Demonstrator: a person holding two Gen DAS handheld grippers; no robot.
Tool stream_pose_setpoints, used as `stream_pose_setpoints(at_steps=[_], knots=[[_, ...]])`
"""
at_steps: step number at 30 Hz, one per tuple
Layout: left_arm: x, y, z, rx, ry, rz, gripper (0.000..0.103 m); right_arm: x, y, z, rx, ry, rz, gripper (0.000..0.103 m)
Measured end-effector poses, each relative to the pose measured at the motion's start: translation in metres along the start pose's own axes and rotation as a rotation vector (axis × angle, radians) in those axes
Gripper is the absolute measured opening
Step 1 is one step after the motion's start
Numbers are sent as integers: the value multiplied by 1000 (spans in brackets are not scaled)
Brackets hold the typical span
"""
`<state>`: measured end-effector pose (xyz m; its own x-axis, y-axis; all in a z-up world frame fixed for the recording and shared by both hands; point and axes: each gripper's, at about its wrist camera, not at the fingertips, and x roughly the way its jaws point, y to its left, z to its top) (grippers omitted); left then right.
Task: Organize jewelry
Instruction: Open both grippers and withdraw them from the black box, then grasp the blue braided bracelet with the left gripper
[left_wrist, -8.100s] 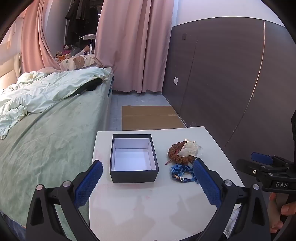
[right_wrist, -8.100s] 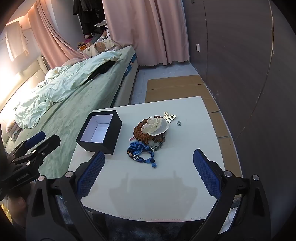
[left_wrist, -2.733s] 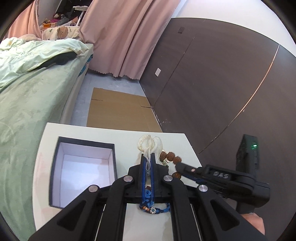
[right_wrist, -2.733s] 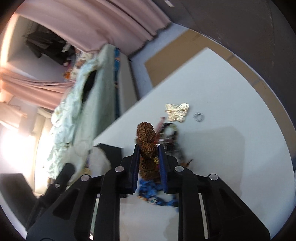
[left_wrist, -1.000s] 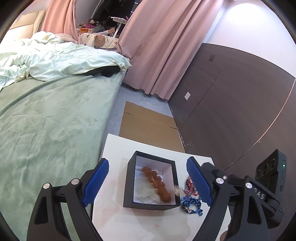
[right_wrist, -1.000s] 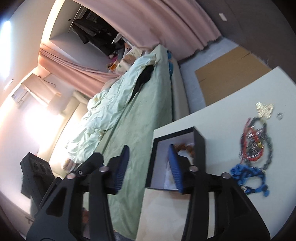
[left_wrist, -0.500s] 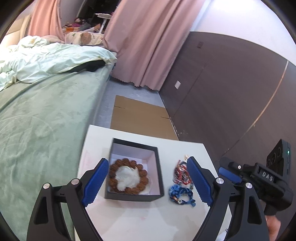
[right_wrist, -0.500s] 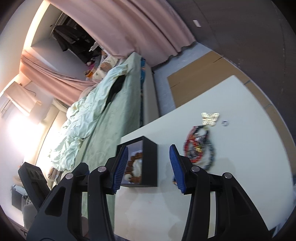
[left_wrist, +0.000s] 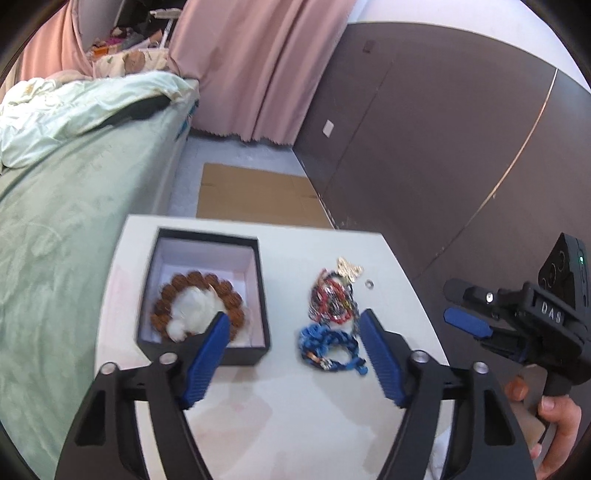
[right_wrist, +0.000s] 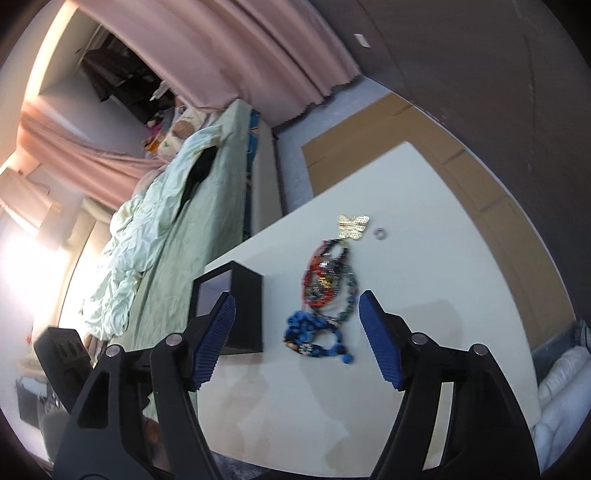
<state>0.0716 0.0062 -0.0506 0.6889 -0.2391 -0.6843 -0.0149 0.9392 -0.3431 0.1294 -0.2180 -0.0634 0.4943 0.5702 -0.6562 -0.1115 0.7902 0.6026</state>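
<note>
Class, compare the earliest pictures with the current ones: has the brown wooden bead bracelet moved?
Yes. The brown wooden bead bracelet left the white table, where it lay beside the blue braided cord bracelet, and now lies inside the black box.

An open black box (left_wrist: 207, 295) holds a brown bead bracelet (left_wrist: 195, 306) around something white. Right of the box lie a multicolour bead tangle (left_wrist: 332, 299), blue cord bracelet (left_wrist: 328, 347), gold butterfly (left_wrist: 349, 269) and ring (left_wrist: 368, 283).

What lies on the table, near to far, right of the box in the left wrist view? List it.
blue braided bracelet → red and dark beaded strands → gold butterfly piece
</note>
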Motion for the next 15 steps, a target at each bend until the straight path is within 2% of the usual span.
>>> stream_pose_setpoints(at_steps=[3, 6, 15], knots=[[9, -8, -7, 11, 34, -7, 61, -4, -10, 3, 27, -2, -11, 70], [17, -15, -13, 22, 61, -15, 60, -6, -16, 4, 40, -2, -23, 75], [52, -26, -33, 26, 124, 36, 53, -11, -31, 6, 86, 3, -27, 75]])
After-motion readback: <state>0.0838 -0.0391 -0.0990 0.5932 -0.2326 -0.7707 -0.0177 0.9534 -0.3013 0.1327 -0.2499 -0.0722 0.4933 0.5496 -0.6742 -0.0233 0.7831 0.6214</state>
